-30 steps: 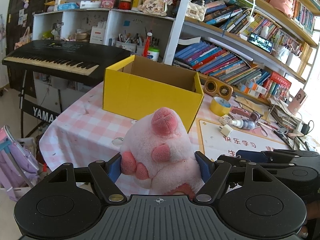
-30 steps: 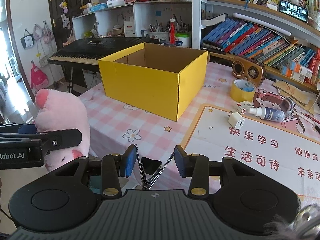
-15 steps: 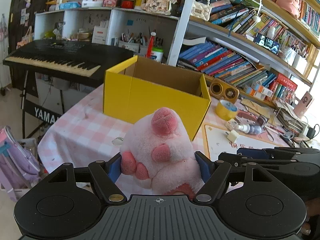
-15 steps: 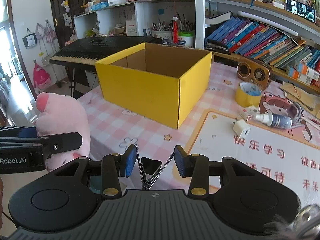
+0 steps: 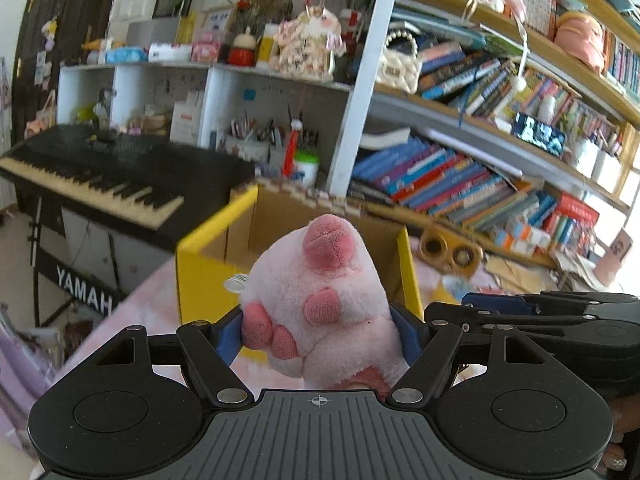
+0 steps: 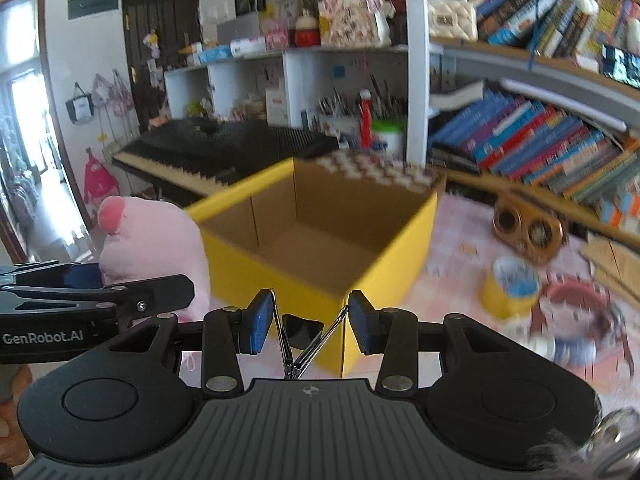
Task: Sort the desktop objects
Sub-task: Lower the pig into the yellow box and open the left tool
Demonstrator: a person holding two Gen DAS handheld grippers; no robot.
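I see the pink plush pig [image 5: 320, 304] squeezed between my left jaws, snout up, held off the table just before the yellow box [image 6: 320, 240]. A black binder clip [image 6: 302, 330], its wire handles splayed, sits pinched in my right jaws. The box stands open and empty, brown inside.

The pink-checked table [image 6: 452, 232] bears 1 yellow cardboard box [image 6: 384, 276] at left; a yellow tape roll [image 6: 510, 290] and wooden radio [image 6: 526, 230] lie right.
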